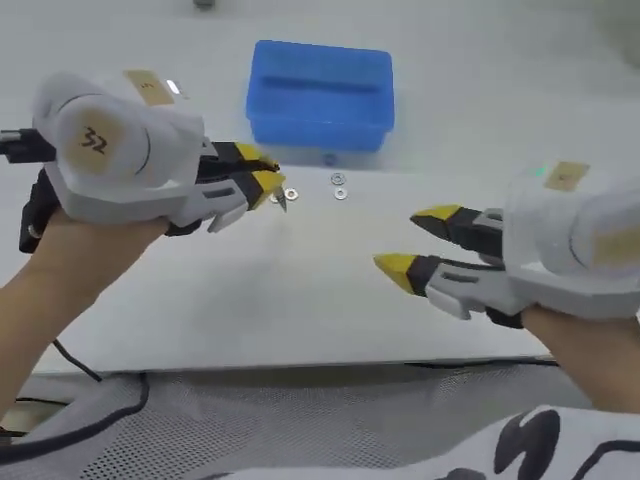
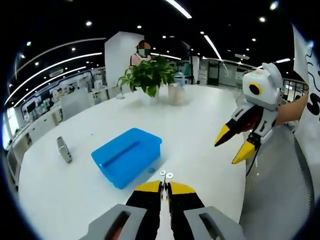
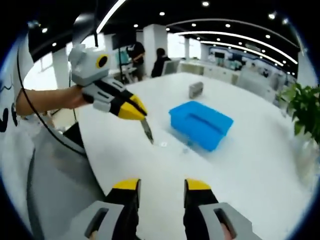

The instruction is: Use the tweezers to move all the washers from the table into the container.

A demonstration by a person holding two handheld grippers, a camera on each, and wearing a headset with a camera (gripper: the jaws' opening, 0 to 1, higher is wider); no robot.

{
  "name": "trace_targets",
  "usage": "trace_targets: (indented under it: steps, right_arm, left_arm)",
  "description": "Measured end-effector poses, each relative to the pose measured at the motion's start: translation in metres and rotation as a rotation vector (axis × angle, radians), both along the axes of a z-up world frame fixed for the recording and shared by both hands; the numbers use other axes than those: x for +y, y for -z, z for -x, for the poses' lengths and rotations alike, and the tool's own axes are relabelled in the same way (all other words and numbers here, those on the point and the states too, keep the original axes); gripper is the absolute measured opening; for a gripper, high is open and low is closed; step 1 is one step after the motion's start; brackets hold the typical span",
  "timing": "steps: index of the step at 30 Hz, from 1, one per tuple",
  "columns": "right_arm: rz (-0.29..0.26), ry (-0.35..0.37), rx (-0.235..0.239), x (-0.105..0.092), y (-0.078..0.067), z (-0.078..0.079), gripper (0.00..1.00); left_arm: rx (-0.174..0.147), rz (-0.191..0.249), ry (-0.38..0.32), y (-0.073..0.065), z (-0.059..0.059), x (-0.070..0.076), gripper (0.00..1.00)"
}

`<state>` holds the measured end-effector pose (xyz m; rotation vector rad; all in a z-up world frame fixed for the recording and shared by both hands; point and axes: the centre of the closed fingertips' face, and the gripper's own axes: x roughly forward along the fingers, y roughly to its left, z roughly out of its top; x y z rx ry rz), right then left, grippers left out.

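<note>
White table [image 1: 300,290] with tiny, blurred washers [image 1: 340,192]

On the white table [image 1: 300,290], blue container [image 1: 320,95], washers [image 1: 338,185], grey block [image 2: 63,149].

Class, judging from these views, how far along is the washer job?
Done: the left gripper is shut on the tweezers. In hand: their tips hover near the washers. Left: at least three washers lie on the table before the blue container; the right gripper is open, holding nothing.

White hand-held gripper [image 1: 268,170], yellow-tipped — marked 32
</note>
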<state>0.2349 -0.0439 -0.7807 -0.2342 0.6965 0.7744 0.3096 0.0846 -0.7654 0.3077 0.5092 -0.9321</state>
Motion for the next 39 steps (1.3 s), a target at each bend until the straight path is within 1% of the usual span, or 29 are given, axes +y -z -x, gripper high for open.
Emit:
trace_targets:
  steps: [1, 2, 4, 6, 8, 11, 13, 15, 17, 20, 23, 24, 27, 29, 33, 35, 39]
  right_arm:
    - [0.008, 0.011, 0.000, -0.006, 0.000, 0.001, 0.32]
    - [0.020, 0.038, -0.013, -0.015, -0.003, 0.003, 0.32]
    - [0.025, 0.064, -0.016, -0.024, -0.007, 0.008, 0.32]
    - [0.027, 0.084, -0.024, -0.030, -0.009, 0.009, 0.32]
    - [0.023, 0.102, -0.021, -0.034, -0.009, 0.010, 0.32]
    - [0.015, 0.111, -0.018, -0.033, -0.009, 0.008, 0.32]
    - [0.016, 0.110, -0.020, -0.032, -0.009, 0.007, 0.32]
    - [0.022, 0.105, -0.016, -0.030, -0.007, 0.007, 0.32]
    - [0.027, 0.103, -0.012, -0.030, -0.005, 0.008, 0.32]
    - [0.028, 0.103, -0.010, -0.030, -0.005, 0.008, 0.32]
    - [0.017, 0.111, -0.010, -0.031, -0.007, 0.008, 0.32]
    - [0.015, 0.113, -0.011, -0.032, -0.007, 0.007, 0.32]
    - [0.002, 0.125, -0.015, -0.033, -0.010, 0.006, 0.32]
    - [-0.003, 0.128, -0.008, -0.033, -0.009, 0.006, 0.31]
    - [0.006, 0.125, -0.014, -0.033, -0.009, 0.007, 0.30]
    - [0.012, 0.123, -0.014, -0.033, -0.008, 0.008, 0.30]
    - [0.018, 0.120, -0.016, -0.033, -0.008, 0.008, 0.30]
  left_arm:
    - [-0.002, 0.000, -0.003, 0.000, -0.001, 0.001, 0.01]
    - [-0.005, -0.004, -0.005, 0.000, -0.003, 0.001, 0.01]
    - [-0.005, -0.017, -0.007, 0.002, -0.005, 0.003, 0.01]
    - [-0.007, -0.031, -0.009, 0.004, -0.007, 0.003, 0.01]
    - [-0.006, -0.044, -0.007, 0.006, -0.009, 0.004, 0.01]
    - [-0.003, -0.047, -0.007, 0.007, -0.012, 0.004, 0.01]
    - [0.002, -0.053, -0.004, 0.009, -0.013, 0.002, 0.01]
    - [0.000, -0.058, 0.002, 0.009, -0.013, 0.001, 0.00]
    - [0.008, -0.048, 0.000, 0.008, -0.013, 0.000, 0.00]
    - [0.001, -0.055, 0.005, 0.007, -0.014, -0.001, 0.00]
    - [0.017, -0.046, 0.010, 0.006, -0.013, -0.003, 0.00]
    - [0.023, -0.050, 0.010, 0.006, -0.012, -0.003, 0.00]
    - [0.018, -0.052, 0.017, 0.003, -0.011, -0.003, 0.00]
    - [0.022, -0.056, 0.019, 0.003, -0.011, -0.003, 0.00]
    - [0.036, -0.048, 0.011, 0.003, -0.011, -0.003, 0.00]
    - [0.050, -0.038, -0.001, 0.003, -0.012, -0.003, 0.00]
    - [0.052, -0.030, 0.011, 0.003, -0.012, -0.008, 0.00]
